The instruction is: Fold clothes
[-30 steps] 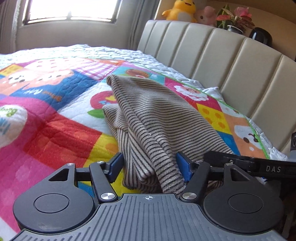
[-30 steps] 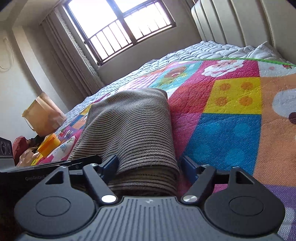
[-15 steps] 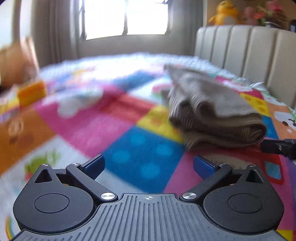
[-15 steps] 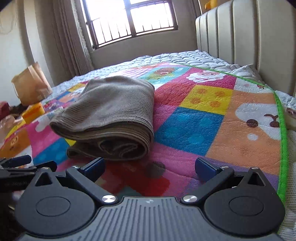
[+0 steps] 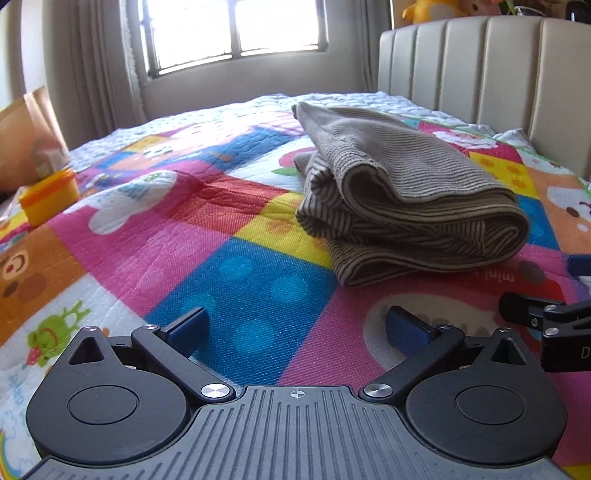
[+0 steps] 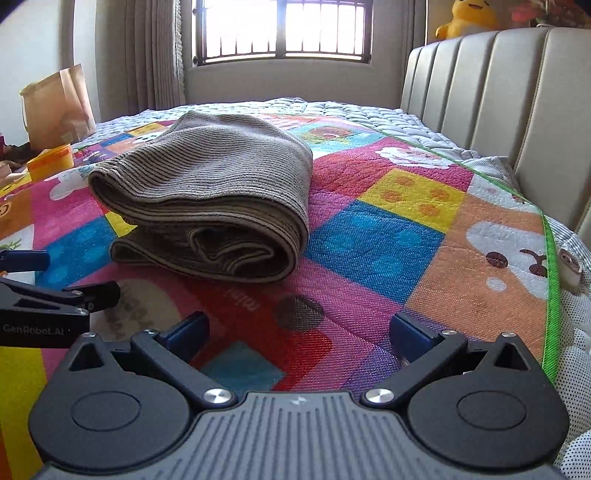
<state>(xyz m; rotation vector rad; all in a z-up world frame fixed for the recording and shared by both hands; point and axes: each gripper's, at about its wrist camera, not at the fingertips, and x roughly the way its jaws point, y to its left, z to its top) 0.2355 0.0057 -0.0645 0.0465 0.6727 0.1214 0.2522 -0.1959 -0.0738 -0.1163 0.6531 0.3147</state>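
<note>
We hold the left gripper (image 5: 295, 328) and right gripper (image 6: 299, 330) with fingers spread wide and empty, having just opened. The folded striped garment (image 6: 207, 206) lies on the patchwork quilt (image 6: 388, 251) ahead, apart from both: forward-right of the left fingers, forward-left of the right, its long axis running away towards the window.

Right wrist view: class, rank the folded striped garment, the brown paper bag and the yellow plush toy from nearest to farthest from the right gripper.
1. Folded striped garment, just ahead, left of centre.
2. Brown paper bag, far left, beside the bed.
3. Yellow plush toy, top right, above the headboard; close to the bag's distance.
</note>
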